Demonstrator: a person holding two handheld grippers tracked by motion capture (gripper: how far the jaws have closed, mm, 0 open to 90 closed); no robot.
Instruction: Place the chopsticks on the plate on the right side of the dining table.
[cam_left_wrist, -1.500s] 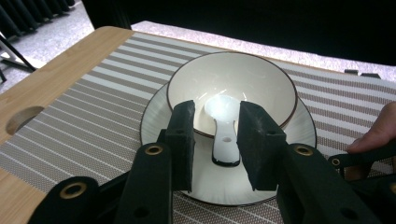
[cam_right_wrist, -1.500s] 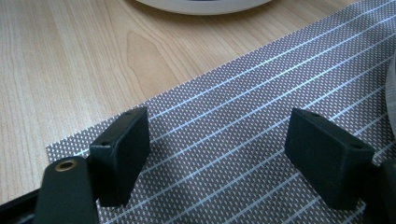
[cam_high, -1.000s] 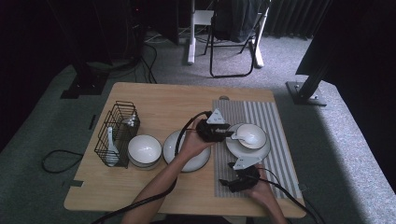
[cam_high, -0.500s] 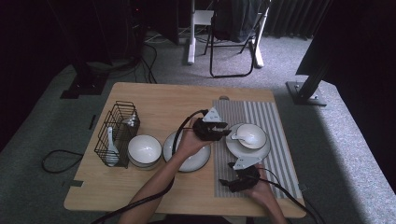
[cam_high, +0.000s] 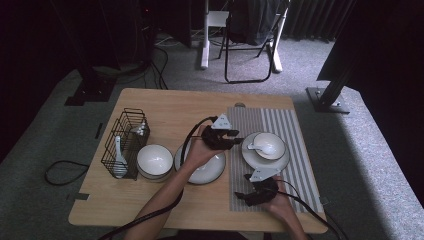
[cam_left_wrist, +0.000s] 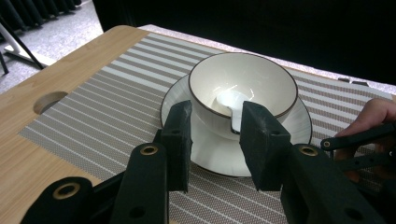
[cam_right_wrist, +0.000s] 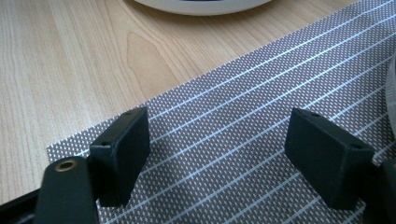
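A white bowl with a dark rim stands on a white plate on the striped placemat. A white spoon lies in it, its handle over the near rim. My left gripper hovers just left of the bowl, open. The spoon handle shows beyond its jaws, untouched. My right gripper rests open on the placemat's near left corner with nothing between its jaws.
A black wire basket with spoons stands at the table's left. A second bowl and a plate lie beside it. A round hole is cut in the tabletop's far edge. A folding chair stands beyond.
The left gripper has drawn back slightly to the left, away from the bowl. The right gripper has kept still.
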